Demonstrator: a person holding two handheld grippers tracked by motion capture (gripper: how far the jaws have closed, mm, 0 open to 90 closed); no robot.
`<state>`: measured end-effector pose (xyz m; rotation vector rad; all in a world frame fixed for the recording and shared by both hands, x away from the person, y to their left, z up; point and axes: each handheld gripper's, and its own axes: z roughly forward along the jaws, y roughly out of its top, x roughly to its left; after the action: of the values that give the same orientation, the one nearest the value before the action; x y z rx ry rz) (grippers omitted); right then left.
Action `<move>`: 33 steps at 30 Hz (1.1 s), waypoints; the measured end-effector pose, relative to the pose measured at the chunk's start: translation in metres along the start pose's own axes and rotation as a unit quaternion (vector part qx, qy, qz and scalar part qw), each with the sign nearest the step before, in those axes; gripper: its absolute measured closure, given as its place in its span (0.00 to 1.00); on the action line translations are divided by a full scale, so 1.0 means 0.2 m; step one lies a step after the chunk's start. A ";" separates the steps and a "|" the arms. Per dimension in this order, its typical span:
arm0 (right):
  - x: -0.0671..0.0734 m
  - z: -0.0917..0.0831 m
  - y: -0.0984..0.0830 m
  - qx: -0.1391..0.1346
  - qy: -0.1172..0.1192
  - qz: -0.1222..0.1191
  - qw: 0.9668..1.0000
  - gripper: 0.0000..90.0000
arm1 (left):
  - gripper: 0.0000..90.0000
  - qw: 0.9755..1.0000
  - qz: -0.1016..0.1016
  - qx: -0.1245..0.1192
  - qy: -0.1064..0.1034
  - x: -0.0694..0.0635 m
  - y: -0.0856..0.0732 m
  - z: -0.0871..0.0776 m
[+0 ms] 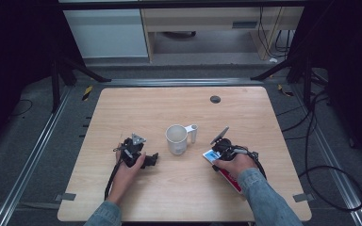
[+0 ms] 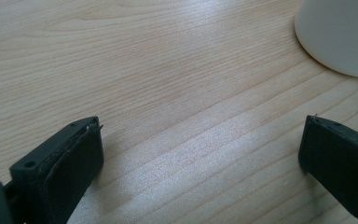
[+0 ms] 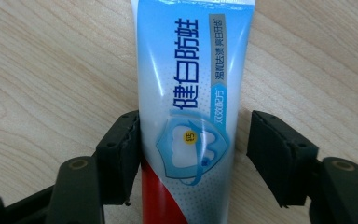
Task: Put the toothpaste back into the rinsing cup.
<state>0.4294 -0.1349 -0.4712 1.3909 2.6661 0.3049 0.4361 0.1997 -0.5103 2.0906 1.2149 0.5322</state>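
Item: toothpaste tube [image 3: 191, 93], lying flat on the wooden table [image 3: 42, 70].
Long axis: runs straight ahead of the right gripper [image 3: 191, 158], in line with its jaws; in the high view the tube [image 1: 226, 173] lies diagonally under the right hand [image 1: 235, 165].
Ends: the red section sits nearest the gripper body, the blue-and-white section extends away; cap direction cannot be told.
Position: between the right jaws, left pad touching the tube's edge, right pad just clear.
Right gripper state: part open, straddling the tube, not clamped.
Writing: large blue Chinese characters "健白防蛀"; a grey strip of smaller characters beside them; a tooth emblem with a yellow dot.
Left gripper [image 2: 200, 154]: jaws wide apart over bare table, white cup [image 2: 340, 37] ahead to its right.
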 end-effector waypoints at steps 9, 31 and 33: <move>0.01 0.00 0.01 0.008 0.006 -0.006 1.000 0.50 | 0.00 1.000 0.000 0.000 0.000 0.00 0.00 0.00; -0.03 -0.09 -0.02 -0.016 0.023 -0.023 0.999 0.81 | 0.00 1.000 -0.001 0.000 0.000 0.00 0.00 0.00; -0.04 -0.12 -0.01 -0.022 0.021 -0.021 0.999 0.81 | 0.00 1.000 0.001 0.001 0.000 0.00 0.00 0.00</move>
<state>0.4267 -0.1451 -0.4492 1.3282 2.7013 0.3918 0.4365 0.1997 -0.5101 2.0937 1.2151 0.5323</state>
